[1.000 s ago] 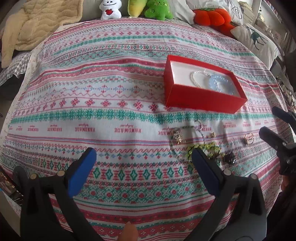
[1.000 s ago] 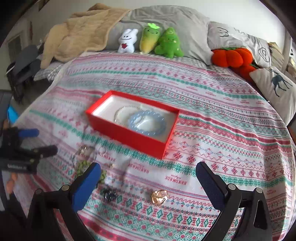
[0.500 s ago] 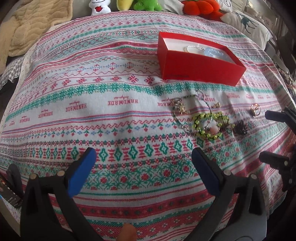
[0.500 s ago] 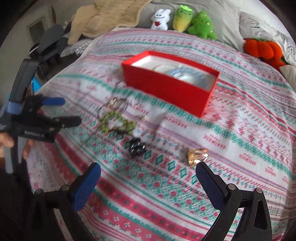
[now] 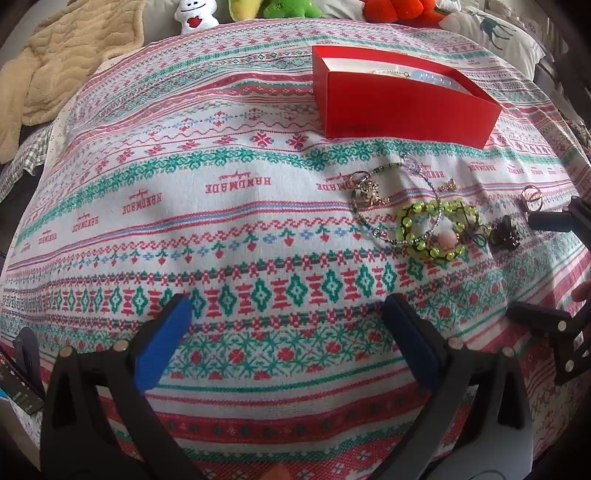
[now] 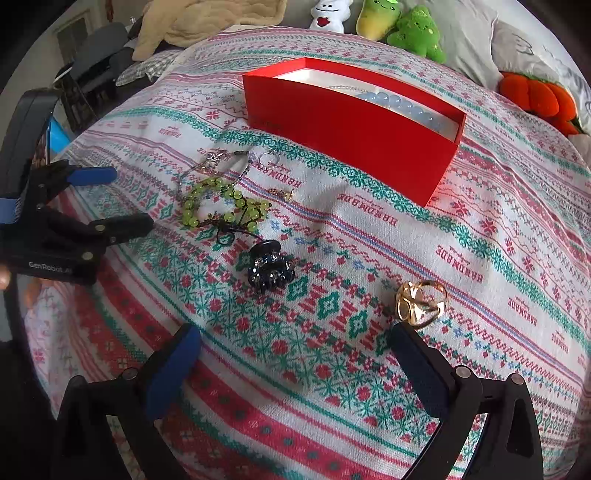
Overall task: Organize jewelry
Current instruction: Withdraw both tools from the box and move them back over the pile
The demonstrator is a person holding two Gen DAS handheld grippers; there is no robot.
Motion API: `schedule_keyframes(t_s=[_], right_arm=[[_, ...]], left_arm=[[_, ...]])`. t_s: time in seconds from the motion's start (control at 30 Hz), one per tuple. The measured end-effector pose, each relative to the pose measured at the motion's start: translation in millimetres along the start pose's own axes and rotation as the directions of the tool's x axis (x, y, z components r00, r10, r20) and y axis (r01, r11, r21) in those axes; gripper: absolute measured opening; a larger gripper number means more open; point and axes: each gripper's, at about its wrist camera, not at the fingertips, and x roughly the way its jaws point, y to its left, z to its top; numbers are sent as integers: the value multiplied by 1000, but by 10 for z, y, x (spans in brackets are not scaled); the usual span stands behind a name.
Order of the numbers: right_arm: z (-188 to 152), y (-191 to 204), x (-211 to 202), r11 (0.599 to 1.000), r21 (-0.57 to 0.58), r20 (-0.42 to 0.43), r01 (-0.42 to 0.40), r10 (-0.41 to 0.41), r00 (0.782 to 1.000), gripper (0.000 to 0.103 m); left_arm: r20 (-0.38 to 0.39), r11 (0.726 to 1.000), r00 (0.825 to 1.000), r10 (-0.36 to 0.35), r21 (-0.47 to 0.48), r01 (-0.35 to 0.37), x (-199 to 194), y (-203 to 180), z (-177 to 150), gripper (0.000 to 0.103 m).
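A red jewelry box (image 6: 351, 122) holds a pale blue bead bracelet (image 6: 402, 105); it also shows in the left wrist view (image 5: 402, 101). In front of it lie a green bead bracelet (image 6: 221, 206) (image 5: 439, 229), a thin chain necklace (image 5: 391, 192), a dark hair claw (image 6: 271, 267) (image 5: 504, 234) and a gold ring (image 6: 421, 302) (image 5: 532, 195). My right gripper (image 6: 295, 354) is open, low over the cloth, with the ring just beyond its right finger. My left gripper (image 5: 288, 325) is open and empty, left of the jewelry.
Everything sits on a patterned bedspread (image 5: 221, 184). Plush toys (image 6: 402, 26) and pillows (image 6: 535, 66) line the far side, with a beige blanket (image 5: 62, 66) at the back left. A dark chair (image 6: 99, 62) stands beyond the bed's left edge.
Both grippers have dropped lower and come closer to the jewelry. The right one has moved in toward the ring and hair claw. Both stay open.
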Motion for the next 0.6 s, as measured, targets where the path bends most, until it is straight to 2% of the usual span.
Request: schedule_keyframes(t_s=[0.23, 0.3, 0.37, 0.53, 0.6], right_arm=[[151, 30, 93, 1000, -12, 4, 0, 0, 1000, 103], [187, 47, 103, 1000, -16, 7, -4, 4, 1000, 99], [219, 69, 98, 1000, -26, 14, -9, 10, 1000, 93], [333, 153, 66, 998, -55, 34, -20, 22, 999, 67], [371, 169, 58, 999, -52, 43, -11, 14, 999, 54]], left_arm=[[-53, 1000, 998, -28, 7, 28, 43, 57, 106, 103], [-60, 999, 997, -38, 6, 38, 44, 63, 128, 103], [-61, 999, 997, -53, 8, 54, 34, 55, 143, 103], [-57, 995, 994, -91, 30, 93, 3, 2, 174, 99], [-56, 994, 993, -103, 40, 105, -19, -39, 171, 97]])
